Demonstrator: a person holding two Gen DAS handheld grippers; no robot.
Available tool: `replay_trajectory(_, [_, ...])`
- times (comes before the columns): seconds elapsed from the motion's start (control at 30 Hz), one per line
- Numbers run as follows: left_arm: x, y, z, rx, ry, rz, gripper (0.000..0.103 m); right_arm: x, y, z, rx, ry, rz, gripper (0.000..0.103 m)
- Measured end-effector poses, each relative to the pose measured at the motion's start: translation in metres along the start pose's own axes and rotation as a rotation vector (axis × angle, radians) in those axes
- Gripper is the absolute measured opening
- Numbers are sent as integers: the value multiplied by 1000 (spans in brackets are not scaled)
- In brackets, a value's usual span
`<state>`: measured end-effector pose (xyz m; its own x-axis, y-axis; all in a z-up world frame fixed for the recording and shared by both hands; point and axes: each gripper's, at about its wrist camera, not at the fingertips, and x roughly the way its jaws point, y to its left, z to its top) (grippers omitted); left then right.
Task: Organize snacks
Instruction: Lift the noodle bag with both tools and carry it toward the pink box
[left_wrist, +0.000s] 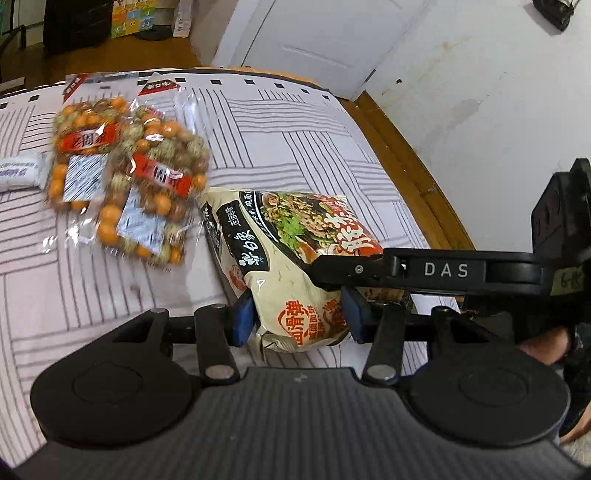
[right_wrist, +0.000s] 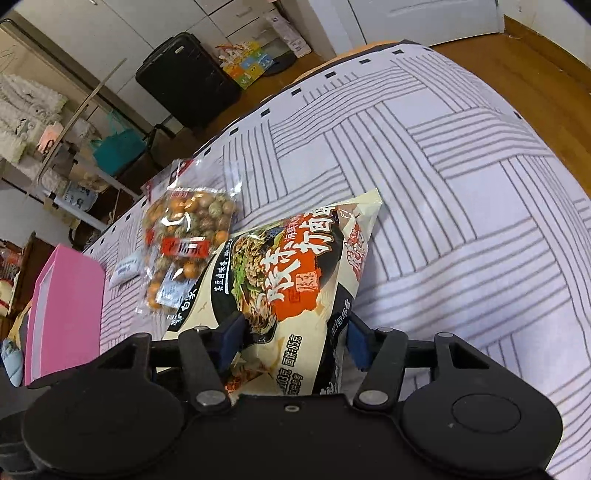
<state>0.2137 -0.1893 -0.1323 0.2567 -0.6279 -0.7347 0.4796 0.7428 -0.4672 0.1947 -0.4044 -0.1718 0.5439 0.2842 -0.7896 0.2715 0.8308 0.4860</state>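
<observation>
Between both claws (left_wrist: 297, 317), noodle packet (left_wrist: 295, 236) pinched.

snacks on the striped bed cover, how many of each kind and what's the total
Clear bags of orange and green coated nuts: 2
Cream and black instant noodle packet, between the jaws of both grippers: 1
Small white wrapped packet at the left edge: 1
Total: 4

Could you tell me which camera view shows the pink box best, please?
The right wrist view: the pink box stands at the left edge on the striped cloth. The left wrist view does not show it at all.
</observation>
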Motion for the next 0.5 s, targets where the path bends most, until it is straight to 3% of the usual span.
replay_trajectory(0.17, [-20,-4,-19,-15,1,-3,46,-17,9,-26,-17,-22,2,62])
replay_trajectory(0.33, [-30,-3,-33,-9,62,48,47,-13,30,-42,-87,26,-41,62])
replay_trajectory(0.5, [-51,1,-42,-48,33,57,47,-22,46,-46,-128,32,-19,62])
